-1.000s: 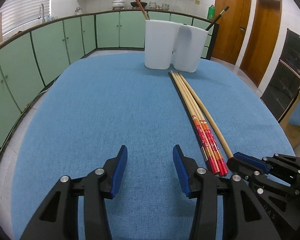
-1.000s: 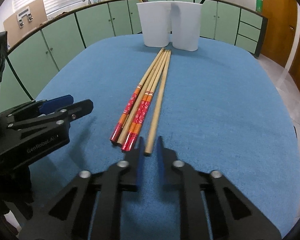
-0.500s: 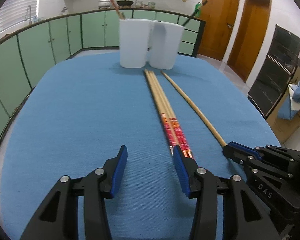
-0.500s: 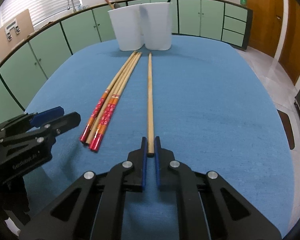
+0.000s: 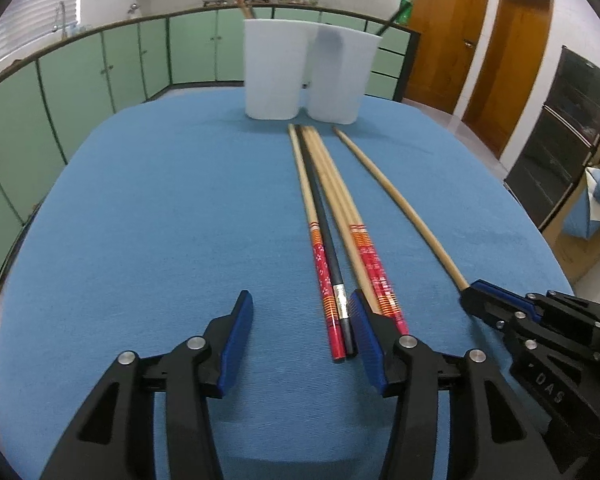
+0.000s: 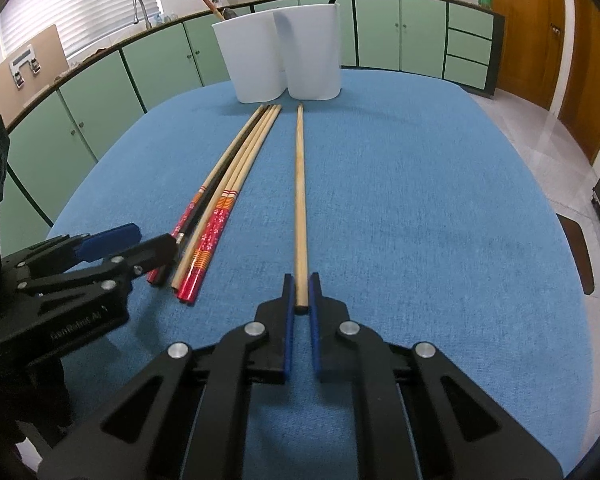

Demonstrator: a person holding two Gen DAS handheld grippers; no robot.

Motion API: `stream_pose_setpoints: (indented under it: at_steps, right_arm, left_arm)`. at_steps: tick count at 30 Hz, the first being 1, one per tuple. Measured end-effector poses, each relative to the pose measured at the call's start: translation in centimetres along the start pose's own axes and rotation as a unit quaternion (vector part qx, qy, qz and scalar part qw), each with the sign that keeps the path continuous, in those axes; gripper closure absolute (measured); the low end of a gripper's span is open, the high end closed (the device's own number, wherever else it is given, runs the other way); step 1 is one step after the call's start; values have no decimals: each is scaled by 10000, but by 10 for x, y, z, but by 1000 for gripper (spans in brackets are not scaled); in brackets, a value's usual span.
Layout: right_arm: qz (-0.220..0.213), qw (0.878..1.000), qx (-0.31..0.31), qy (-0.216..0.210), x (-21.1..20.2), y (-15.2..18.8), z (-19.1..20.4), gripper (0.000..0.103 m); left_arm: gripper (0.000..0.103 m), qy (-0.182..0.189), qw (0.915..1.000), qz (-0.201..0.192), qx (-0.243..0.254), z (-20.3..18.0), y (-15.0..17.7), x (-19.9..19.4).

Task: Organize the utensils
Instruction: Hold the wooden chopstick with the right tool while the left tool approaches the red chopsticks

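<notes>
A plain wooden chopstick (image 6: 300, 200) lies on the blue table, its near end between the fingers of my right gripper (image 6: 300, 296), which is shut on it; it also shows in the left wrist view (image 5: 400, 204). A bundle of red-patterned chopsticks (image 5: 364, 248) with one black chopstick (image 5: 328, 240) lies to its left, also in the right wrist view (image 6: 220, 204). My left gripper (image 5: 300, 320) is open, its right finger touching the bundle's near ends. Two joined white holders (image 5: 308, 76) stand at the far end, each with a utensil in it.
The blue cloth table (image 5: 140, 220) is ringed by green cabinets (image 5: 100, 72). Brown doors (image 5: 500, 60) and a dark cabinet (image 5: 572, 140) stand to the right. The right gripper shows at the left wrist view's lower right (image 5: 472, 300).
The right gripper has pulled the plain chopstick to the right, away from the bundle. The left gripper has moved toward the bundle's near ends, and a black chopstick now shows within the bundle.
</notes>
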State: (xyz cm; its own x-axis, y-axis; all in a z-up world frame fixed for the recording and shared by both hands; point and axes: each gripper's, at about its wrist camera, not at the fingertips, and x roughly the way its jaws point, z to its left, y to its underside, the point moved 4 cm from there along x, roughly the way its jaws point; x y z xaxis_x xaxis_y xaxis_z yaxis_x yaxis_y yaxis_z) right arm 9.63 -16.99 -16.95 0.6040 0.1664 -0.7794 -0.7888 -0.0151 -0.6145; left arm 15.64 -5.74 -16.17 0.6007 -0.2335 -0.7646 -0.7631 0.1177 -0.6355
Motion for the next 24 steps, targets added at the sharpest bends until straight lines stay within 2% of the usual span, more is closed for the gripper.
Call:
stream_pose_setpoints:
  at_steps: [8, 24]
  right_arm:
    - [2, 10000, -27, -1, 0, 0, -2, 95]
    - [8, 10000, 3, -38, 1, -1, -5, 95]
  left_arm:
    - [45, -113, 9999, 29, 6, 3, 2, -1]
    - [45, -199, 9997, 9, -113, 15, 7, -8]
